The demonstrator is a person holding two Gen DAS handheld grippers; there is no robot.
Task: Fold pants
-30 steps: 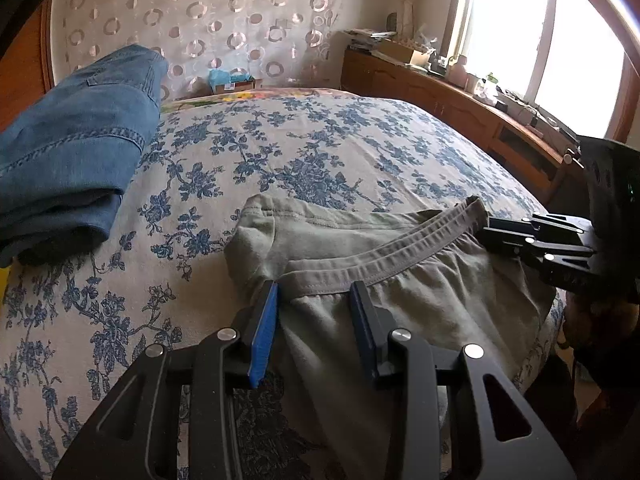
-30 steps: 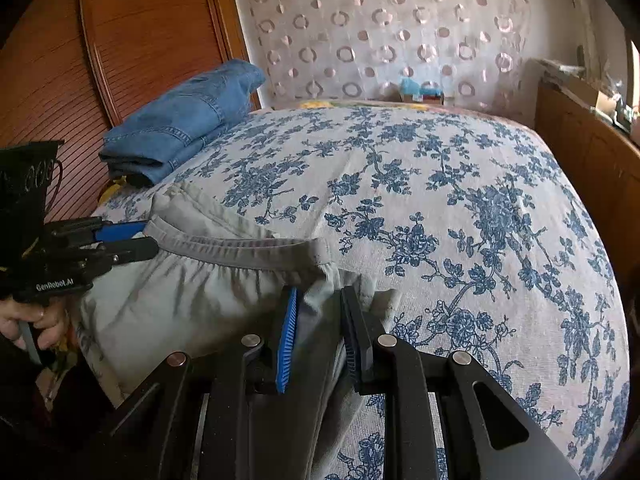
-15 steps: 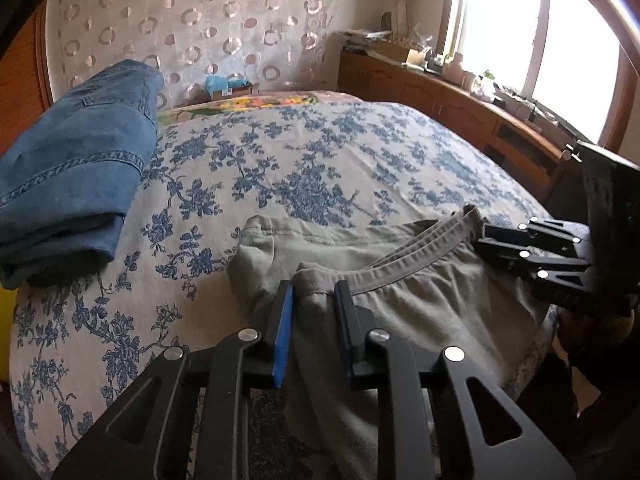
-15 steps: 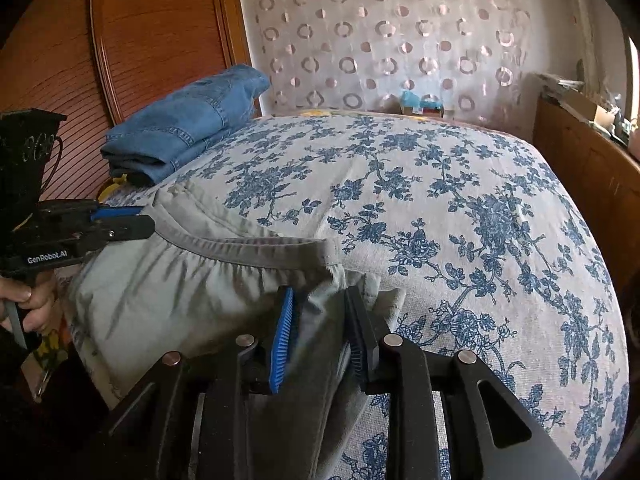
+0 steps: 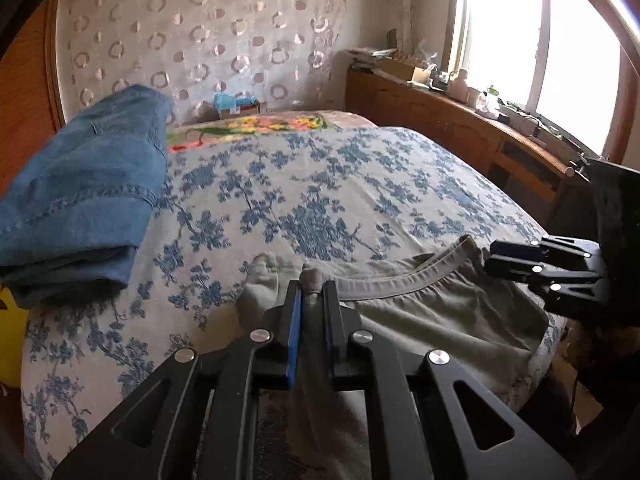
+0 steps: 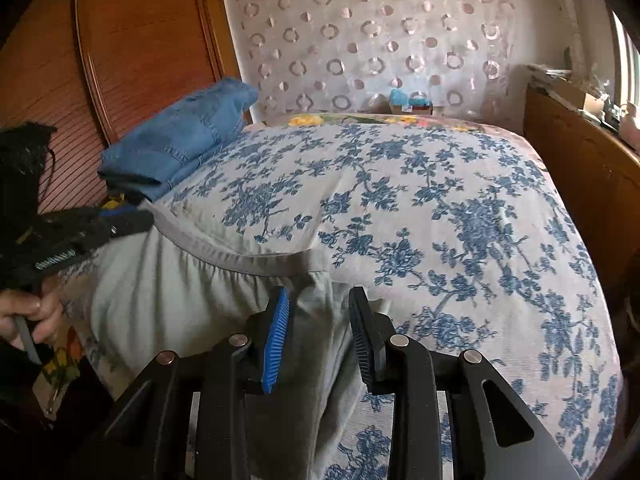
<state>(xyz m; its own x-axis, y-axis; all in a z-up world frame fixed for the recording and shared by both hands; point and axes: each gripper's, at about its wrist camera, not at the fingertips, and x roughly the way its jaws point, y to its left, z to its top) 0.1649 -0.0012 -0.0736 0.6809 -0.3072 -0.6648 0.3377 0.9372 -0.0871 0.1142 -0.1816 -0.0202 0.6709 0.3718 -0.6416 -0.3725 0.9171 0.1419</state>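
Grey-green pants [image 5: 432, 316] lie at the near edge of the bed, waistband [image 5: 404, 282] facing the headboard. My left gripper [image 5: 312, 288] is shut on the left end of the waistband, pinching a bunch of cloth. In the right wrist view the pants [image 6: 168, 292] lie to the left, and my right gripper [image 6: 318, 300] is open, its jaws on either side of the right end of the waistband. The right gripper also shows in the left wrist view [image 5: 520, 260], and the left gripper in the right wrist view [image 6: 120, 220].
The bed has a blue floral cover [image 5: 320, 184]. Folded blue jeans [image 5: 84, 200] lie at the left side by the wooden headboard [image 6: 132, 40]. A wooden sideboard [image 5: 460, 128] with clutter runs along the right under the window.
My left gripper has closed on the left end of the waistband. My right gripper's jaws have spread wider around the right end. The pants have slid a little toward the near edge.
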